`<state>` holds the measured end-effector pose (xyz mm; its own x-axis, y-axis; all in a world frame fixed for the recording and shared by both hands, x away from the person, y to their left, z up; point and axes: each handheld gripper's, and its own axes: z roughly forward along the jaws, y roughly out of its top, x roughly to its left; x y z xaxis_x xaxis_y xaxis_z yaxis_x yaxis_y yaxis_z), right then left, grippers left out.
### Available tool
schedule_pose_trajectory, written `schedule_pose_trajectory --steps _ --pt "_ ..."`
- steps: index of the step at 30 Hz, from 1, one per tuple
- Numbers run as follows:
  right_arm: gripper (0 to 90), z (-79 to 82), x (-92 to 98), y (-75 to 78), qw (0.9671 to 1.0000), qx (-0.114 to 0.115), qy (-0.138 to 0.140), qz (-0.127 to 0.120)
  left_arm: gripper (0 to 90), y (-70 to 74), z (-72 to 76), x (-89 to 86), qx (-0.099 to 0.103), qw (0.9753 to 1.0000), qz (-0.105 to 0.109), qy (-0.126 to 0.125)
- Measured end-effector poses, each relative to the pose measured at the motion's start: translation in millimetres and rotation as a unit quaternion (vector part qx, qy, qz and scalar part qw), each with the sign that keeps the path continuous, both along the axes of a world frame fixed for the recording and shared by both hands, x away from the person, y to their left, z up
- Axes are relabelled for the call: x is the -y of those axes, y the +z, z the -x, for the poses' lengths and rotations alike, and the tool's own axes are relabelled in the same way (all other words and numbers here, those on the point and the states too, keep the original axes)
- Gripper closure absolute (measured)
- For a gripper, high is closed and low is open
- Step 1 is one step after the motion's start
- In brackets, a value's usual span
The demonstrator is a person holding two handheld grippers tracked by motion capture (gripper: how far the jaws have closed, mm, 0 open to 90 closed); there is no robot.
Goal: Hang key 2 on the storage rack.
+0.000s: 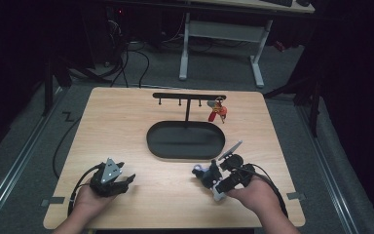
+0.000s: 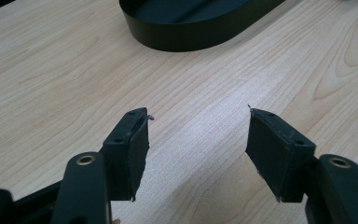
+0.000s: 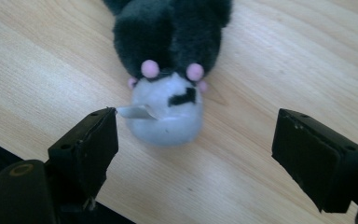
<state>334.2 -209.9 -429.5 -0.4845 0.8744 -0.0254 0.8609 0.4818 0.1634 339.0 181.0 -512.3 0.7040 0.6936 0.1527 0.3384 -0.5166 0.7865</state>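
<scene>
1. The right tongs (image 3: 196,140) stand wide open with nothing between them, pointed at a small plush toy (image 3: 170,70) that lies on the tabletop (image 1: 126,126) just ahead of the pads. In the high view the plush toy (image 1: 203,173) sits near the front edge, just in front of the black oval tray (image 1: 185,140).

2. The toy's pale rounded end, with its pink dots and a black mark, faces the right tongs; its dark furry body stretches away behind. A small tag juts out toward the left pad.

3. The step in hand looks like the grasp. To do it well, I would ease the right tongs forward until the pads flank the pale end, or better the thicker dark body, then close squarely so the soft stuffing does not squirt out sideways.

4. Keep the pads low but off the wood, and catch the body rather than the tag.

5. The left tongs (image 2: 198,140) rest open and empty over bare tabletop, with the tray's rim beyond them; in the high view they sit well apart from the toy.

6. Behind the tray stands a black hook rack (image 1: 189,97) with a red keychain (image 1: 217,112) hanging on it — possibly where the toy belongs.
</scene>
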Motion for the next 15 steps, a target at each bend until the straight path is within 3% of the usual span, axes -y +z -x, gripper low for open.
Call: schedule_pose_trajectory --steps 6,13,15 --pt "15.6 -4.7 -14.0 -25.4 0.9994 -0.028 0.018 -0.003 38.9 -0.7 -0.9 -0.2 -0.003 1.0 -0.001 -0.001" --pt "17.7 -10.0 -17.2 -44.4 0.9991 -0.036 0.021 -0.007 39.0 -0.4 -1.3 -0.2 -0.006 1.0 0.002 -0.004" --pt "23.1 -14.2 -16.1 -51.7 0.9987 -0.046 0.019 -0.011 39.1 -0.1 -1.4 -0.3 -0.006 1.0 0.004 -0.003"
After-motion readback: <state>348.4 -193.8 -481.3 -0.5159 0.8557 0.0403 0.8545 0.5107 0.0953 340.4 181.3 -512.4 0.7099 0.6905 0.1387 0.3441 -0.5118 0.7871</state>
